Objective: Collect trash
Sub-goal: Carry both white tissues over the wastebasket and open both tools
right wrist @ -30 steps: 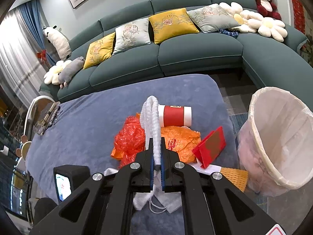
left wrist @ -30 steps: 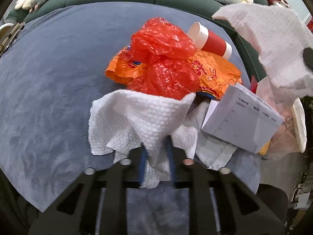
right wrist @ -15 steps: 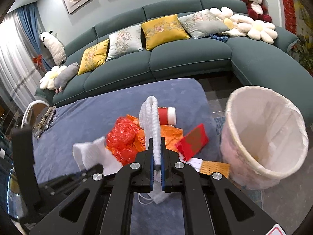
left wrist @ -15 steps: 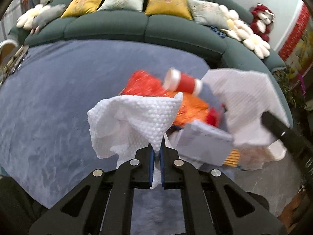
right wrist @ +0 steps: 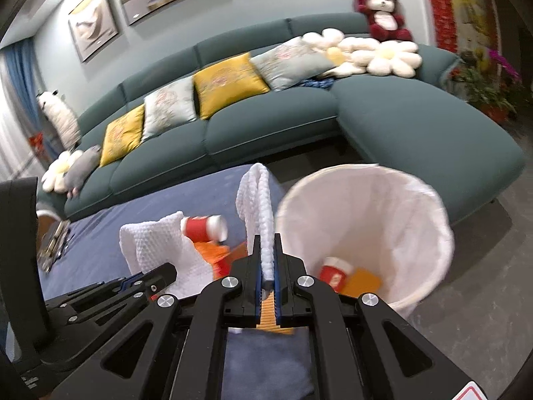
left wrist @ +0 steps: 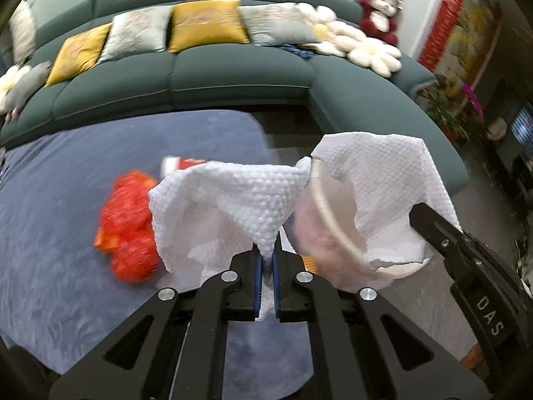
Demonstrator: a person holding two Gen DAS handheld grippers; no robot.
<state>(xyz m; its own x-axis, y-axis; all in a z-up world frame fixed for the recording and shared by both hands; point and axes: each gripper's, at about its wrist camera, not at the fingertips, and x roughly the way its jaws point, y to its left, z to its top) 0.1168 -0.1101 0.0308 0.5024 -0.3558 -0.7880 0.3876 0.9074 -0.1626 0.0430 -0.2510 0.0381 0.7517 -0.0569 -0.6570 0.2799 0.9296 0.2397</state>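
Paper towels [left wrist: 253, 196] hang pinched in both claws, lifted clear for dumping. The right gripper [right wrist: 266, 263] nears the bin [right wrist: 413, 186]; the left gripper [left wrist: 265, 260] trails.

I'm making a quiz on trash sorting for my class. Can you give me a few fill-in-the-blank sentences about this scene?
1. Each tongs, left and right, is shut on a white paper ____.
2. The bin is lined with a ____ bag.
3. Inside the bin lies a red paper ____.
4. The sofa is dark ____.

Missing words: towel; white; cup; green
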